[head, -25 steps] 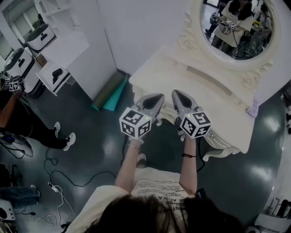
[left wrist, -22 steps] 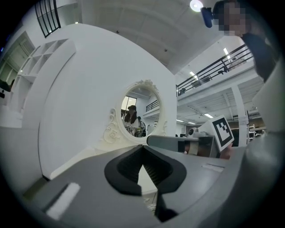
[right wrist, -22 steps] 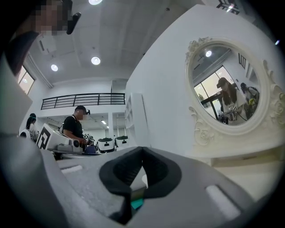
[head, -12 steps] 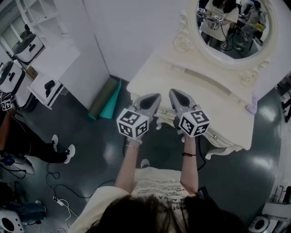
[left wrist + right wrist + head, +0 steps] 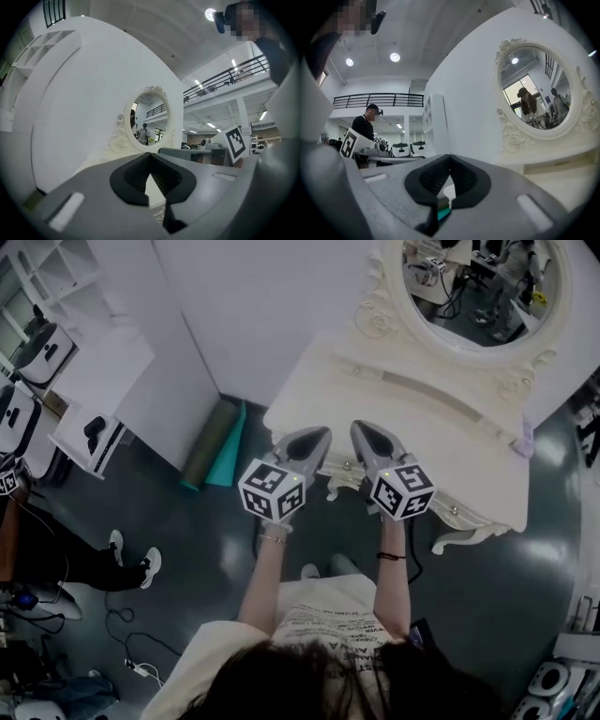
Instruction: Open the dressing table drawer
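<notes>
Nearest the camera, the person point(image 5: 323, 638) in a pale printed shirt has both forearms stretched fwd. Each arm ends in a marker cube w/ a grey gripper pointing at the desk.

The left gripper point(image 5: 322, 434) is closed. In the left gripper view its two dark pads meet at the tips w/ nothing btwn them point(image 5: 150, 154). The right gripper point(image 5: 362, 428) is closed and empty too, pads tip to tip in its own view point(image 5: 450, 157). The two sit side by side, a small gap apart, both held about level.

In the head view both tips overlap the front lip of the cream desk point(image 5: 441, 446); whether they touch it can't be told. The drawer point(image 5: 349, 471) sits under that lip, btwn the two grippers. From above it shows only as a thin carved strip w/ a small knob point(image 5: 349, 465).

The desk top is bare apart from a small lilac item point(image 5: 525, 439) at its far right corner. Behind it rises an oval mirror point(image 5: 487, 282) in a carved frame, reflecting people & workbenches.

To the left, a rolled green mat point(image 5: 217, 442) lies on the dark glossy floor point(image 5: 216, 540) against a white partition point(image 5: 244, 306). Further left are white shelves point(image 5: 94, 371) and another person's legs point(image 5: 84, 559) in pale shoes.
</notes>
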`<state>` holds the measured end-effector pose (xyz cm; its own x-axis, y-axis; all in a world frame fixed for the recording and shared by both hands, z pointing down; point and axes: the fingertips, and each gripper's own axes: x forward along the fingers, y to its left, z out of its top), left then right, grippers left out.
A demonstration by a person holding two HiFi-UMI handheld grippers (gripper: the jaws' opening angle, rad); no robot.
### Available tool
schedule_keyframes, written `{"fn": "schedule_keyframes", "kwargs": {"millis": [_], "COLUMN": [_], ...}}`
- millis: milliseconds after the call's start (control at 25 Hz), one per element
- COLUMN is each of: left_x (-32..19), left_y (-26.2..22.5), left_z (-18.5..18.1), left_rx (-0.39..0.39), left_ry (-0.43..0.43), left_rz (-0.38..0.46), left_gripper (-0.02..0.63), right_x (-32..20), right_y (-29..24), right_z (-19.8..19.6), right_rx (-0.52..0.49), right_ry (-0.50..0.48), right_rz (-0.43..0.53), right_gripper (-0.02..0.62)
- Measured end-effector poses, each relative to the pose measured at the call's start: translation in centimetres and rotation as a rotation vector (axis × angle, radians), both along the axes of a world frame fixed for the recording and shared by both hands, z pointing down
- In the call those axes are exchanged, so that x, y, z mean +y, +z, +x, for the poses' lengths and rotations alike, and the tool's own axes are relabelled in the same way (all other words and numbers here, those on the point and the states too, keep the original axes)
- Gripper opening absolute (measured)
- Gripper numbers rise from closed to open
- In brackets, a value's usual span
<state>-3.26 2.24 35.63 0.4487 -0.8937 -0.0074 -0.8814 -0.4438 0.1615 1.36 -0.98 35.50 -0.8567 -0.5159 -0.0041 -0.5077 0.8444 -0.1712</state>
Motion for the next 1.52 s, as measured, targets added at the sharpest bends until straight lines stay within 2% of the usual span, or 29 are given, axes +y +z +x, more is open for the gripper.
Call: {"fn": "schedule_keyframes", "kwargs": {"millis": [360, 720, 1120, 1520], "left_x": [-1.4, -6.3, -12.5, -16.4], "left_y": [0.9, 0.0, 0.9, 1.8], "left_z": [-0.2, -2.3, -2.5, -2.9], "left_rx": [0.002, -0.024, -0.001, 0.020], "left_ry": [0.018, 0.015, 0.020, 0.004], "left_rz": [-0.011, 0.009, -0.008, -0.057], "left_gripper": [-0.002, -0.002, -0.002, -0.002], "right_x": [-1.5, -6.7, -12.5, -17.3], "right_y": [1.2, 0.7, 1.4, 2.3], "right_z": [-0.9, -2.8, -4.6, -3.6], "right_rx": [0.011, -0.011, 0.013, 0.036], "right_ry": [0.000, -0.015, -0.059, -0.035], "right_rz": [-0.013, -0.011, -0.031, -0.079], "right_gripper": [0.003, 0.003, 0.003, 0.003]}}
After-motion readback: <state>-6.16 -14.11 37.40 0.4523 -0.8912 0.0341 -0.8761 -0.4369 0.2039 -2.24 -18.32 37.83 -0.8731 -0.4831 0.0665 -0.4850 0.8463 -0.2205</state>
